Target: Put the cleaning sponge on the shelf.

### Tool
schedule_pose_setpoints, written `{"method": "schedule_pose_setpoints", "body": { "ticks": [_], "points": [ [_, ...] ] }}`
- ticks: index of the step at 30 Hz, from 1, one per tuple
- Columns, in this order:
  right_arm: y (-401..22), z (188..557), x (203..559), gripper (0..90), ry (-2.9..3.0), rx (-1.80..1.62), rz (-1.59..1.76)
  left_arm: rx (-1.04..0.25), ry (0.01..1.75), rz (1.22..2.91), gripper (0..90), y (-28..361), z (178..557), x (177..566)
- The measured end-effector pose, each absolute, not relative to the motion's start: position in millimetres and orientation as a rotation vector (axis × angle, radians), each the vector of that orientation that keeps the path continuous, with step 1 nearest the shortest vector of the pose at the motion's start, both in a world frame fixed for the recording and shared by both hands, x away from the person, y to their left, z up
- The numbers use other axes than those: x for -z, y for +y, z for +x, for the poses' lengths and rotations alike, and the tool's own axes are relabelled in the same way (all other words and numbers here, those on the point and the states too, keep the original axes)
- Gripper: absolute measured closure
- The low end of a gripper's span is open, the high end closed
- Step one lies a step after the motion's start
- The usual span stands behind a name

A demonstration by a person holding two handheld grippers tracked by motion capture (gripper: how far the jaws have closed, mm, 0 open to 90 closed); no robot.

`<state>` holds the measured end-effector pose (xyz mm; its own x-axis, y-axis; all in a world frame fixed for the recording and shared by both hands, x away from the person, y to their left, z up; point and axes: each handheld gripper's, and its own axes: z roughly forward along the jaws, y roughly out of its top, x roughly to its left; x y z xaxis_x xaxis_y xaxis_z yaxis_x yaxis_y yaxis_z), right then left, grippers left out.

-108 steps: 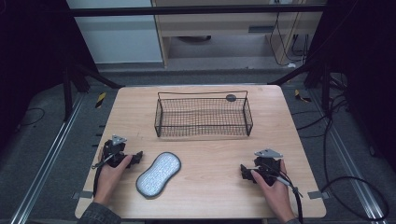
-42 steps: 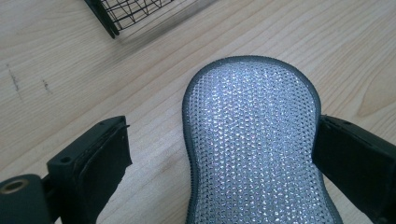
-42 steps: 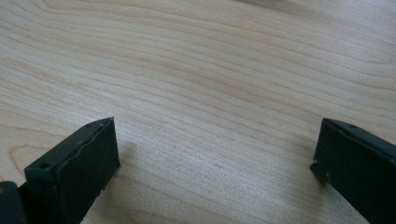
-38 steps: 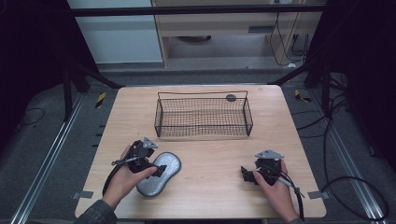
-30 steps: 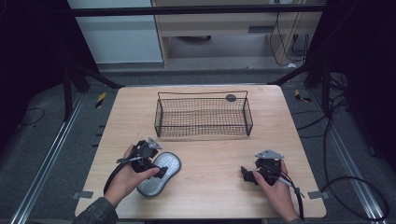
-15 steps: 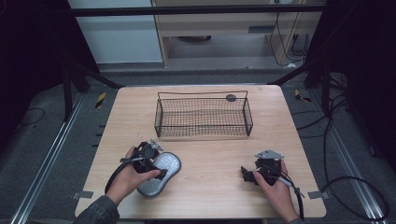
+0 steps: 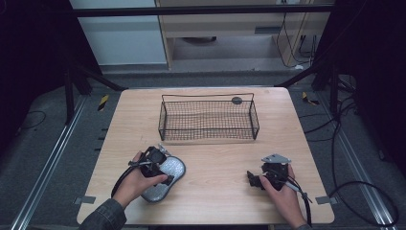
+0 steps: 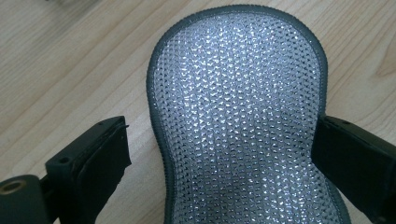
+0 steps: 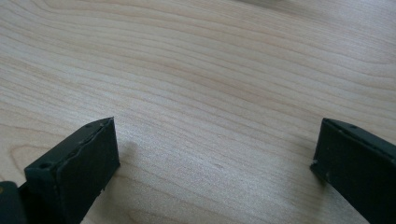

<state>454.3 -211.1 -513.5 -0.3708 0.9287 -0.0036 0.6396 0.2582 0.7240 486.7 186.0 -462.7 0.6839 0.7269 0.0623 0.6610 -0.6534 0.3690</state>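
Note:
A silver mesh scrubbing pad (image 7: 176, 167) with a grey rim lies flat on the wooden table (image 7: 215, 203), front left. My left gripper (image 7: 162, 171) is lowered over it. In the left gripper view the pad (image 8: 238, 116) lies between the open jaws of the left gripper (image 8: 223, 135): the right jaw is at the pad's edge, while the left one stands a little off it. My right gripper (image 7: 251, 178) rests open on the table at the front right. The right gripper view has the right gripper (image 9: 217, 140) with only bare wood between its jaws.
A black wire basket (image 7: 208, 96) stands at the table's middle back, and nothing can be seen in it. A small dark round thing (image 7: 236, 100) sits at its far right rim. Bare wood lies between the two hands.
My left gripper has moved right from the table's left edge and settled over the pad, jaws straddling it. The right gripper has stayed still.

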Motion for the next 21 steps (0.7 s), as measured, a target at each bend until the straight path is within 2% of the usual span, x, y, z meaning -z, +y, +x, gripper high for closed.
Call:
{"method": "schedule_pose_setpoints", "body": {
  "ticks": [21],
  "points": [
    [-211.1, 454.3, 513.5, 0.4, 2.104, -0.898, 1.421, -0.254, 1.143, 2.562, 3.2, 184.5, 481.0, 468.8]
  ]
}}
